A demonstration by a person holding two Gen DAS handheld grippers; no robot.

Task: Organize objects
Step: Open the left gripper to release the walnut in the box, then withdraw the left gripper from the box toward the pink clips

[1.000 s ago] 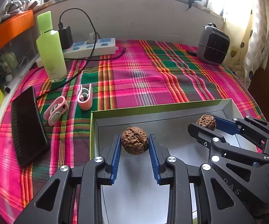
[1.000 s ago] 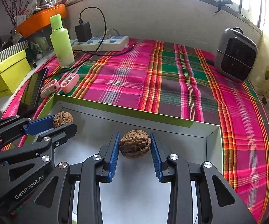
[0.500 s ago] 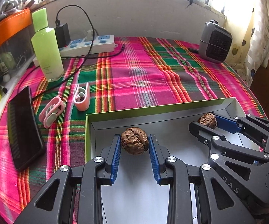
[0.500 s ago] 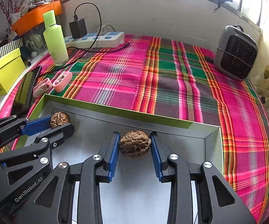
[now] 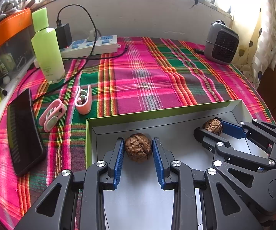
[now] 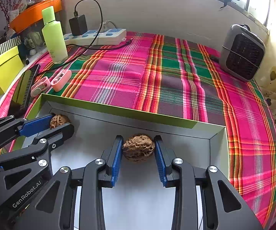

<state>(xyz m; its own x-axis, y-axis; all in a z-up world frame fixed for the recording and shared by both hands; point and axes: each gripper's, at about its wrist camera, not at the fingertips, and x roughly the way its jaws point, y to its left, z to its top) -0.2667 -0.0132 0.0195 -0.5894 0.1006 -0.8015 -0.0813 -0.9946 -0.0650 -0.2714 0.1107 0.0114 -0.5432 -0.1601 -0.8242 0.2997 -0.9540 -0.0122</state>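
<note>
My left gripper [image 5: 138,149] is shut on a brown walnut [image 5: 138,147], held inside the green-rimmed box [image 5: 157,113] near its left wall. My right gripper [image 6: 138,149] is shut on a second, rougher walnut [image 6: 138,147] in the right part of the same box [image 6: 118,109]. Each gripper shows in the other's view: the right gripper [image 5: 212,129] with its walnut [image 5: 213,126], the left gripper [image 6: 59,122] with its walnut [image 6: 58,119]. I cannot tell whether the walnuts touch the box floor.
On the plaid cloth left of the box lie two pink clips [image 5: 83,99] [image 5: 51,115], a black phone [image 5: 23,132] and a green bottle [image 5: 47,46]. A power strip [image 5: 92,45] with a cable sits at the back. A grey heater [image 5: 221,43] stands at the back right.
Both grippers have kept their walnuts and drawn back and up a little, so more of the table shows. The jaws have not changed.
</note>
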